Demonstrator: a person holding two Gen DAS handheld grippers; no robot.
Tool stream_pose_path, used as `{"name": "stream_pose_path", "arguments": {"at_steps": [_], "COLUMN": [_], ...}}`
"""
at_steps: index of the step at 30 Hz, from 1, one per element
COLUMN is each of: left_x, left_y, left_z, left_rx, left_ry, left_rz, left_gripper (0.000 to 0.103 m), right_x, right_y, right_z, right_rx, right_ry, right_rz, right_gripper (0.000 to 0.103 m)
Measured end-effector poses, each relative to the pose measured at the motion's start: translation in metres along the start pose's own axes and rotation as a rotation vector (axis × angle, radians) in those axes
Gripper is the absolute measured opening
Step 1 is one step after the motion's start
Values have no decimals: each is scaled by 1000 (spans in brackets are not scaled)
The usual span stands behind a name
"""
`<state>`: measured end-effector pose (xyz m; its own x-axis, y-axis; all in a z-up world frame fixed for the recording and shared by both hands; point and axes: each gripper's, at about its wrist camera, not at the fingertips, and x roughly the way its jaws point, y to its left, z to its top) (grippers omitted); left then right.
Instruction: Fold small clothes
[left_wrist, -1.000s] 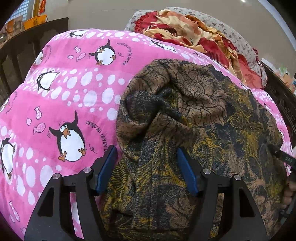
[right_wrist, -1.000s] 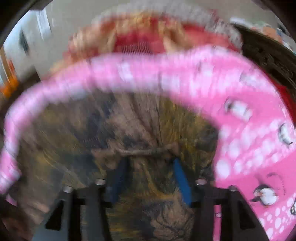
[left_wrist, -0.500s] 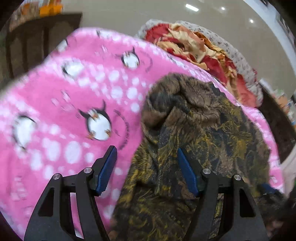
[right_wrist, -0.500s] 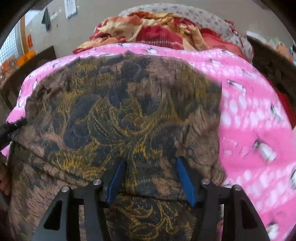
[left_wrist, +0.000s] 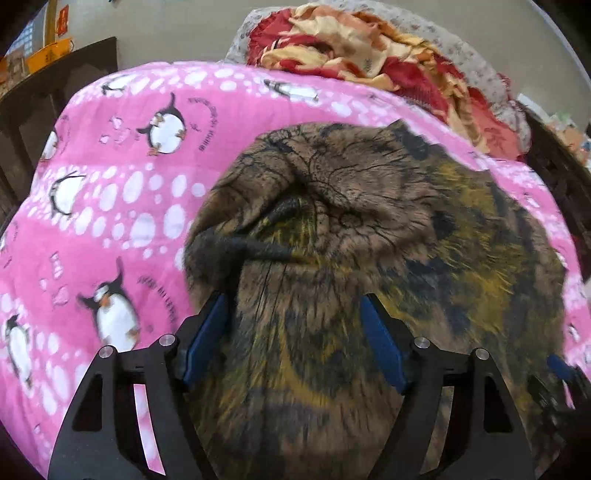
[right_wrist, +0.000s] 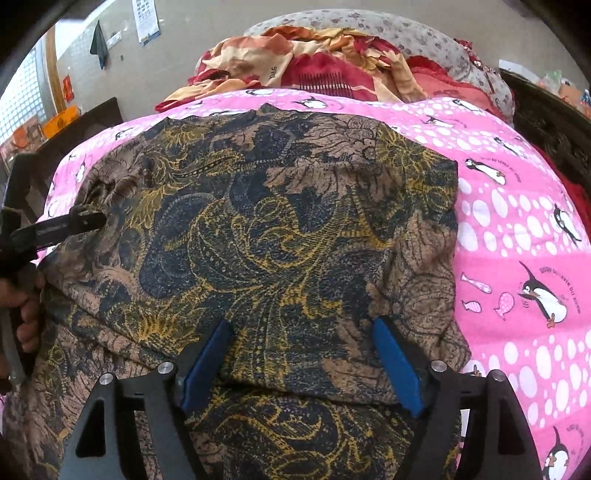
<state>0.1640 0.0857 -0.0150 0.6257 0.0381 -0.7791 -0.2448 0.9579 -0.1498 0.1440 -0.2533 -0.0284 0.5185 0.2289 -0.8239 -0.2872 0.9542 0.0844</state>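
A small brown garment with black and yellow floral print (right_wrist: 280, 236) lies on a pink penguin-print blanket (right_wrist: 517, 229). It also fills the left wrist view (left_wrist: 369, 236), bunched into a fold near its left edge. My left gripper (left_wrist: 295, 332) is open, its blue pads astride the garment's near left part. My right gripper (right_wrist: 301, 358) is open over the garment's near edge, fabric lying between the pads. The left gripper's finger tip (right_wrist: 70, 225) shows at the garment's left edge in the right wrist view.
A heap of red, orange and cream bedding (right_wrist: 332, 62) lies at the far end of the blanket. Dark wooden furniture (left_wrist: 55, 88) stands at the left, a dark carved frame (right_wrist: 546, 122) at the right. A hand (right_wrist: 26, 314) holds the left gripper.
The left gripper has moved in over the garment's bunched left part. The right gripper has drawn back a little; the garment lies flatter and more spread out.
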Motion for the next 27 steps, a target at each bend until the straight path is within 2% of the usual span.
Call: {"name": "stream_pose_path", "arguments": {"at_steps": [3,4,7,10,11,13,14,16,18,20,24,27], "left_x": [-41,-52,-68,-55,-50,-57,-56,-57,-58,-59,-58,-54], "left_y": [-1,0,0,-2,0,5,7,8,6,4,4,9], "left_z": [-22,-33,-66,-95,-103,-101,-102,-105,-108,-108,-108,-105], "left_rx": [54,69,120,186,194,160,147,146,153,153,138,128], "left_ry": [-88,-95,-53,12,32,7,14,7,3,1,-1,3], "left_rz": [-22,-42,-102,-82,-80,-132,-140,-147,-139,-135,-140,-151], "left_gripper": [75,75,75,75,75,77,77,77,77,77,77,77], "right_x": [-2,-2,-6,-21,-22,-29,-38,-52,-62,-75,-93,-99], "right_y": [0,1,10,20,22,28,33,41,44,46,35,24], "right_z": [0,0,0,-9,-15,-28,-37,-55,-74,-96,-115,-118], "right_rx": [5,-1,-26,17,28,21,-1,-60,-97,-136,-74,-8], "right_ry": [-1,-1,3,43,72,121,108,110,101,47,-23,-68], "right_rz": [9,1,-55,-83,-85,-154,-177,-166,-150,-139,-80,-2], "right_gripper": [81,80,80,80,80,80,80,80,85,86,87,87]}}
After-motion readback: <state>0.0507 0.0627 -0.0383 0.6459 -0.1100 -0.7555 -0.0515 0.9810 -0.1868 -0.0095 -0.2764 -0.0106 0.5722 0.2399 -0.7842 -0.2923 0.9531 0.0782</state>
